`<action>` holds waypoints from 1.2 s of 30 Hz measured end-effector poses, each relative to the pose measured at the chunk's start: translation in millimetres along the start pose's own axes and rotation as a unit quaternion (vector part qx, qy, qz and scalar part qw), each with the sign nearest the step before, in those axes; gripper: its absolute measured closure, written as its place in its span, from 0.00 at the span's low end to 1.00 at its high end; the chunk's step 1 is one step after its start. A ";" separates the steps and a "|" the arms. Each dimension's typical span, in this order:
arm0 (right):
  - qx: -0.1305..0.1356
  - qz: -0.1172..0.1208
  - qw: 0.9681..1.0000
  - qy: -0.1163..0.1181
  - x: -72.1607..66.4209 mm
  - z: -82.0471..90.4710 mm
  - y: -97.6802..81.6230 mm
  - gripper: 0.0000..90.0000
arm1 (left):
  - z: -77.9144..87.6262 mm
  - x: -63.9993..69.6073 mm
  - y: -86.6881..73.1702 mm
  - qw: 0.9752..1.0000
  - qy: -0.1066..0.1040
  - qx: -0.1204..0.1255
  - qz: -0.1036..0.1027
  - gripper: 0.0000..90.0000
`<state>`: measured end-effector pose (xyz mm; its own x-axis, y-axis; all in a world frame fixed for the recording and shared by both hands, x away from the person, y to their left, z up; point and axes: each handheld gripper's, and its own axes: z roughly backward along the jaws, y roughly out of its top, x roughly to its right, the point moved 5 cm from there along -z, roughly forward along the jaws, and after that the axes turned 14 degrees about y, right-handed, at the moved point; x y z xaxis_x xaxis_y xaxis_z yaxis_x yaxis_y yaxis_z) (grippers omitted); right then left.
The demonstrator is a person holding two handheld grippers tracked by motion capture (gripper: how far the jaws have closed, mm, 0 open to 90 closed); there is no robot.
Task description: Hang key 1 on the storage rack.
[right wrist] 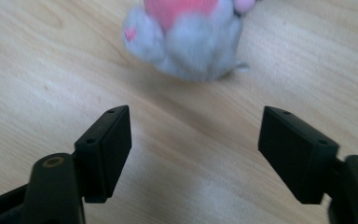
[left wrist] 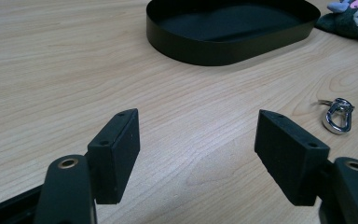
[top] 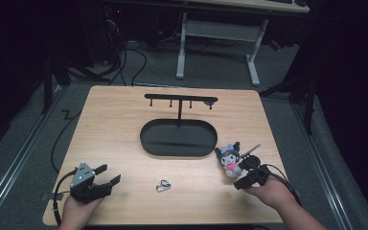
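A small plush toy (top: 229, 159) with a dark head and grey-pink body lies on the table right of the black oval tray (top: 178, 138). My right gripper (top: 247, 173) is open just below the toy; in the right gripper view the toy's grey body (right wrist: 186, 37) lies a little ahead of the spread jaws. A silver keyring clasp (top: 163, 185) lies near the front middle, and shows as a clasp (left wrist: 339, 115) in the left gripper view. At the front left my left gripper (top: 106, 176) is open over bare wood (left wrist: 196, 140).
A black hook stand (top: 180, 101) rises from the back of the tray, with several pegs along its bar. The tray wall (left wrist: 200, 49) lies ahead of the left gripper. The wooden table (top: 115, 120) ends close behind both hands.
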<state>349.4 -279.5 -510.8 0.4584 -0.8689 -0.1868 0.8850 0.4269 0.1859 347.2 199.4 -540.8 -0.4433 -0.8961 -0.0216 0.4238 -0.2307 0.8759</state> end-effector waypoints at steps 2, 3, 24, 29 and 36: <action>0.001 -0.003 1.000 -0.002 -2.0 0.7 6.4 0.19 | 0.2 -0.3 0.0 1.000 0.000 0.000 0.000 0.35; 0.000 -0.002 1.000 -0.003 -3.0 0.5 9.7 0.19 | 0.3 -0.4 0.0 1.000 0.000 0.000 0.001 0.35; -0.026 -0.033 0.999 -0.022 0.1 -32.9 56.8 0.19 | 1.4 -4.2 0.1 1.000 -0.002 0.003 0.003 0.35; -0.025 -0.046 0.999 -0.015 10.1 -36.8 56.9 0.32 | 1.4 -5.0 -0.3 1.000 -0.002 0.003 0.004 0.35; -0.023 -0.044 0.999 -0.008 13.5 -32.2 54.1 0.47 | 1.5 -4.2 -0.1 1.000 -0.003 0.002 0.003 0.35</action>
<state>406.2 -260.1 -534.4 0.3771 -0.9073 -0.1860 0.9250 0.3590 0.1243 347.9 203.7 -540.0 -0.4454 -0.8952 -0.0146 0.4224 -0.2245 0.8782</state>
